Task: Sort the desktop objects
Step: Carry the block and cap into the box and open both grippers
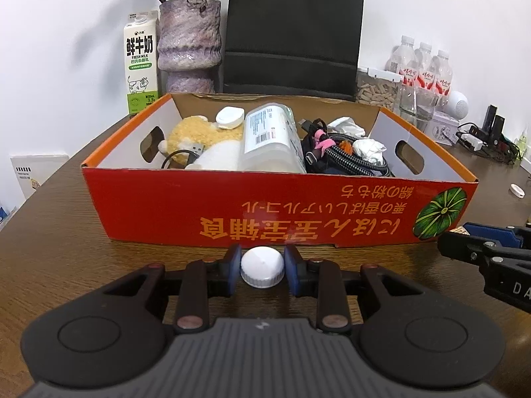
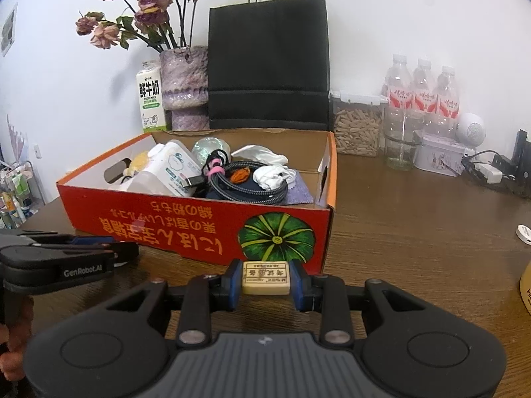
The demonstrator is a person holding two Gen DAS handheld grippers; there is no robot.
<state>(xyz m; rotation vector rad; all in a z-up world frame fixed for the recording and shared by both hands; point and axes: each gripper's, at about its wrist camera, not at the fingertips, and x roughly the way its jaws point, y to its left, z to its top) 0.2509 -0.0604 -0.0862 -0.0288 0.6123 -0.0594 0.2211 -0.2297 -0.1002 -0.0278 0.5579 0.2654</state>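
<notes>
An open orange cardboard box (image 1: 275, 209) stands on the wooden table; it also shows in the right wrist view (image 2: 186, 229). It holds a plush toy (image 1: 195, 136), a white plastic bottle (image 1: 268, 139), coiled cables (image 1: 351, 159) and crumpled tissue (image 1: 368, 151). My left gripper (image 1: 263, 267) is shut on a white bottle cap (image 1: 263, 265) just in front of the box's near wall. My right gripper (image 2: 266, 278) is shut on a beige eraser (image 2: 266, 278) by the box's near right corner.
Behind the box stand a milk carton (image 1: 140, 66), a purple vase of dried roses (image 1: 189, 46), a black paper bag (image 1: 292, 30), a jar of pellets (image 2: 356, 126) and three water bottles (image 2: 421, 89). A small white cap (image 1: 517, 190) lies on the table at right.
</notes>
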